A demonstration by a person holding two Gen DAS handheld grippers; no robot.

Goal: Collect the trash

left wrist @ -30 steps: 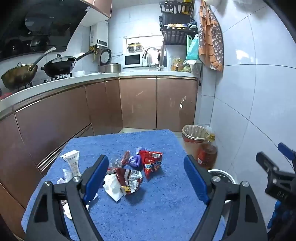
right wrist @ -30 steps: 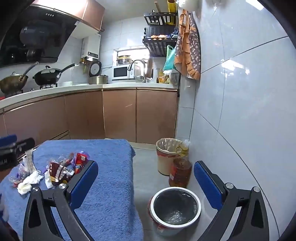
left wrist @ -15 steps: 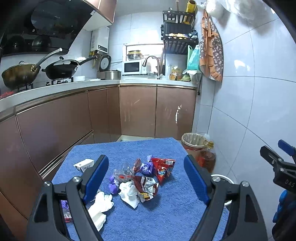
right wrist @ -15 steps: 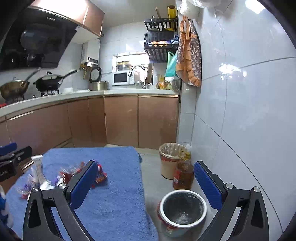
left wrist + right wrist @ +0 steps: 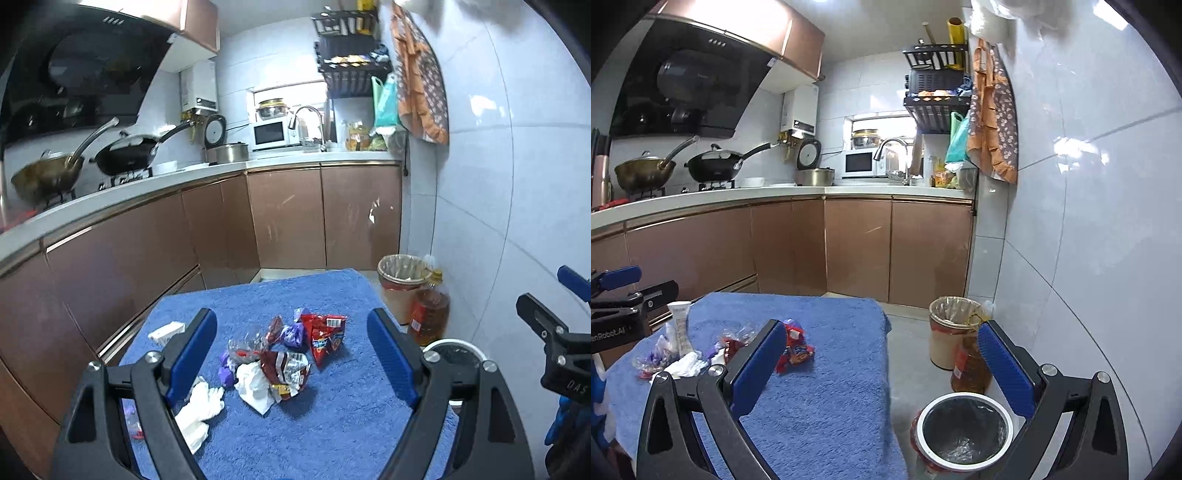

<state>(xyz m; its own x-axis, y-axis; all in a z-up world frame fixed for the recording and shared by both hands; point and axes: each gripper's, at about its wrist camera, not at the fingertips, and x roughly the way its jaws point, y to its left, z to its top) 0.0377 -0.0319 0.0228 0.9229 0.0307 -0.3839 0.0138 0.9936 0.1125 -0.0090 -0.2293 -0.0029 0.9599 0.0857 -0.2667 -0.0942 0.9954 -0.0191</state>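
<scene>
A kitchen seen from two hand-held grippers, both raised above a small table covered by a blue towel (image 5: pixel 332 424). At the far left of the towel lies a white tube (image 5: pixel 679 325), and next to it a crumpled white tissue (image 5: pixel 201 410), partly hidden behind the left gripper's finger. Toward the middle sits the main heap of trash: a second white tissue (image 5: pixel 255 386) touching a torn dark red wrapper (image 5: pixel 286 373), small purple candy wrappers (image 5: pixel 291 332) behind, and a red snack bag (image 5: pixel 325 336) at the heap's right edge. The left gripper (image 5: pixel 291 362) hangs over this heap with its blue-padded fingers spread wide and nothing between them, framing the wrappers, which suggests it is lined up to pick one. To the right, off the table's edge, a white-rimmed bin with a black liner (image 5: pixel 964 428) stands on the floor, probably where the trash goes. The right gripper (image 5: pixel 882 373) is also spread wide and empty, looking across the table's right edge and this bin. Behind it stand an oil bottle (image 5: pixel 969 369) and a second, tan lined bin (image 5: pixel 951 328) near the tiled wall.
</scene>
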